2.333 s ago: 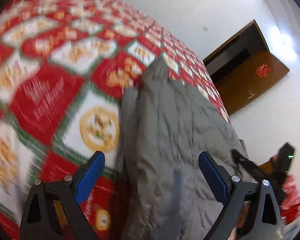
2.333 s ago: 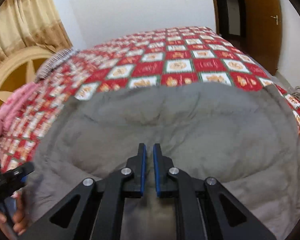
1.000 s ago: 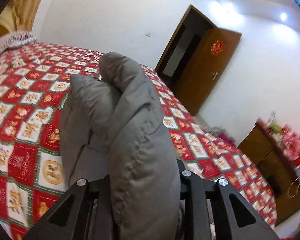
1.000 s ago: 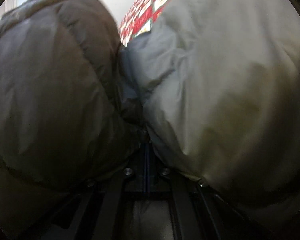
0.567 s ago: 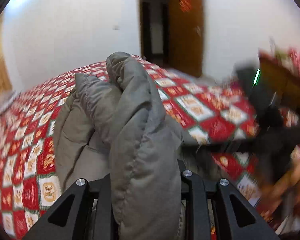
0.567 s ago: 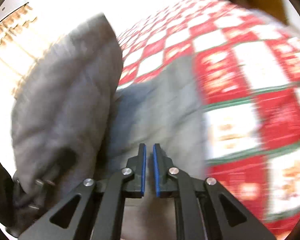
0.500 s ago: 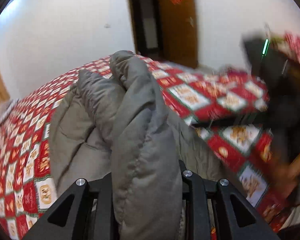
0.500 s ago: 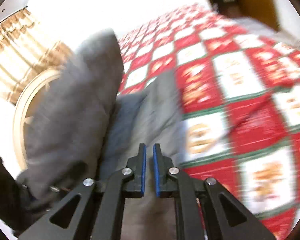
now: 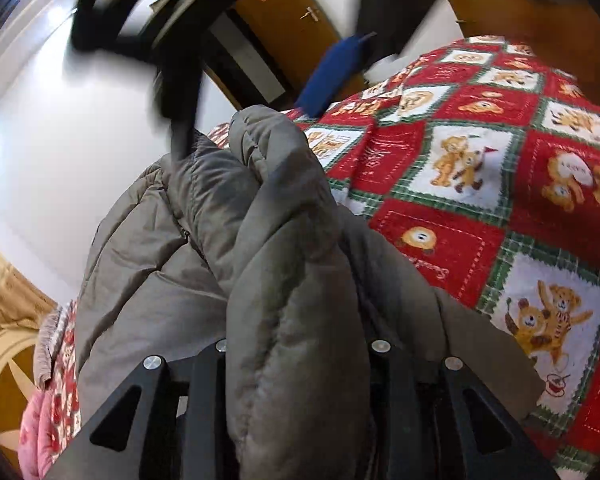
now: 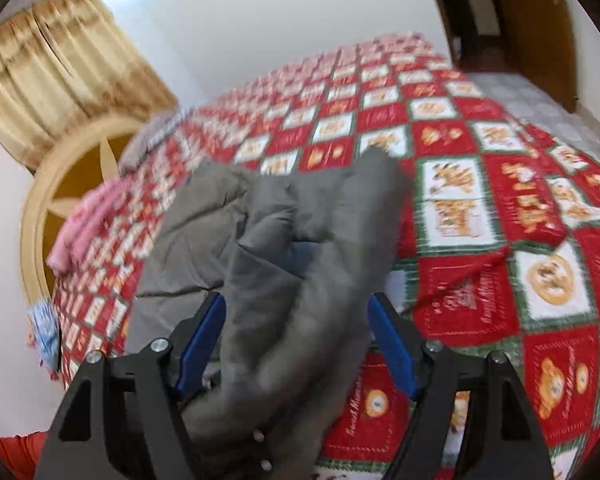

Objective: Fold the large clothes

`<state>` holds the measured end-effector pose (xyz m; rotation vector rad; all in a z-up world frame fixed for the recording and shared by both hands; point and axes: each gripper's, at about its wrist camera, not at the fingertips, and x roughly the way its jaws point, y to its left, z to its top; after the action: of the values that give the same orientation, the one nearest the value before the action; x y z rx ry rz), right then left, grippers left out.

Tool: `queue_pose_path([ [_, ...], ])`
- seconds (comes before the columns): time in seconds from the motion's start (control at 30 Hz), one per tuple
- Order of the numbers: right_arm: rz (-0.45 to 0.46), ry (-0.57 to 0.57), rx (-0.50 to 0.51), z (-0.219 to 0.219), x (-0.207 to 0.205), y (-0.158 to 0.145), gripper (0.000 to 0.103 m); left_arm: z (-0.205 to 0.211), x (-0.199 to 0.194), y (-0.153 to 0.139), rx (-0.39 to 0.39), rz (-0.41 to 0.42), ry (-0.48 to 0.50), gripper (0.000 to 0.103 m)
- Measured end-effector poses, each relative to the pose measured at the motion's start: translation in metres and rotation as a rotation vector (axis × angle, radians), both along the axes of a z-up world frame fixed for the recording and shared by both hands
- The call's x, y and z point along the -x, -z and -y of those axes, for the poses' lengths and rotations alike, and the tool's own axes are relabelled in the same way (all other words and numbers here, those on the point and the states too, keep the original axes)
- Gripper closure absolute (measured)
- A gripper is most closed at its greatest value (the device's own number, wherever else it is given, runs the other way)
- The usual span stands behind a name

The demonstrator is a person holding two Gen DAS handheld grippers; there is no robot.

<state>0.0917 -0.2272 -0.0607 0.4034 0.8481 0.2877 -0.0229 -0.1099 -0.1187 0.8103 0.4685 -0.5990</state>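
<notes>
1. Left tool [image 9: 296, 360] clamps a thick fold of the grey padded coat [image 9: 284, 264]; its jaws are easing apart, yet the padding still fills the gap between them.
2. Right tool [image 10: 296, 340] is letting go, its jaws spreading wide; a grey fold lies between the blue pads [image 10: 392, 348] without being pinched.
3. Ahead of both tools the coat lies bunched on the bed [image 10: 500, 208] with its red teddy-bear quilt; a pink bundle [image 10: 88, 220] sits far left, near the headboard.
</notes>
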Motion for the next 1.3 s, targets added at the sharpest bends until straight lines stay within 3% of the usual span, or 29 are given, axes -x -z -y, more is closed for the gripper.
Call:
queue_pose_path([
  [0.07, -0.045, -0.037, 0.013, -0.009, -0.01, 0.006, 0.025, -0.005, 0.0, -0.001, 0.013, -0.001, 0.003, 0.074],
  [0.13, -0.099, -0.084, 0.089, -0.024, -0.024, 0.013, 0.028, -0.009, 0.002, -0.004, 0.029, -0.018, 0.012, 0.073],
  [0.17, -0.112, -0.092, 0.142, -0.029, -0.026, 0.015, 0.044, -0.01, 0.004, -0.008, 0.033, -0.03, 0.023, 0.072],
  [0.23, -0.13, -0.121, 0.221, -0.035, -0.028, 0.021, 0.063, -0.025, 0.006, -0.02, 0.063, -0.081, 0.056, 0.065],
  [0.33, -0.154, -0.119, 0.17, -0.021, -0.025, 0.03, 0.072, -0.066, 0.01, -0.044, 0.153, -0.232, 0.125, 0.054],
  [0.47, -0.169, -0.055, 0.035, 0.005, -0.016, 0.046, 0.074, -0.136, 0.018, -0.082, 0.344, -0.394, 0.203, 0.04],
  [0.53, -0.155, -0.037, -0.046, 0.012, -0.014, 0.052, 0.074, -0.172, 0.006, -0.101, 0.455, -0.428, 0.168, 0.032],
  [0.67, -0.083, -0.046, -0.299, 0.014, -0.01, 0.058, 0.076, -0.225, -0.072, -0.118, 0.675, -0.421, -0.113, 0.031],
  [0.77, -0.014, -0.093, -0.53, 0.014, -0.007, 0.063, 0.077, -0.244, -0.127, -0.109, 0.813, -0.47, -0.264, 0.031],
  [0.83, -0.015, -0.086, -0.625, 0.019, -0.011, 0.077, 0.078, -0.237, -0.15, -0.099, 0.817, -0.477, -0.323, 0.031],
  [0.9, -0.055, -0.054, -0.767, 0.031, -0.017, 0.11, 0.079, -0.213, -0.167, -0.085, 0.791, -0.489, -0.345, 0.031],
  [0.97, -0.08, -0.031, -0.82, 0.039, -0.017, 0.13, 0.082, -0.198, -0.177, -0.075, 0.79, -0.522, -0.376, 0.031],
  [1.03, -0.097, -0.007, -0.805, 0.043, -0.013, 0.137, 0.082, -0.183, -0.181, -0.071, 0.828, -0.581, -0.367, 0.031],
  [1.1, -0.109, 0.024, -0.769, 0.048, -0.009, 0.139, 0.086, -0.163, -0.181, -0.071, 0.81, -0.563, -0.354, 0.031],
  [1.2, -0.112, 0.045, -0.698, 0.052, -0.003, 0.137, 0.087, -0.129, -0.179, -0.07, 0.694, -0.514, -0.339, 0.031],
  [1.3, -0.104, 0.058, -0.611, 0.053, 0.0, 0.13, 0.087, -0.098, -0.172, -0.049, 0.551, -0.437, -0.359, 0.029],
])
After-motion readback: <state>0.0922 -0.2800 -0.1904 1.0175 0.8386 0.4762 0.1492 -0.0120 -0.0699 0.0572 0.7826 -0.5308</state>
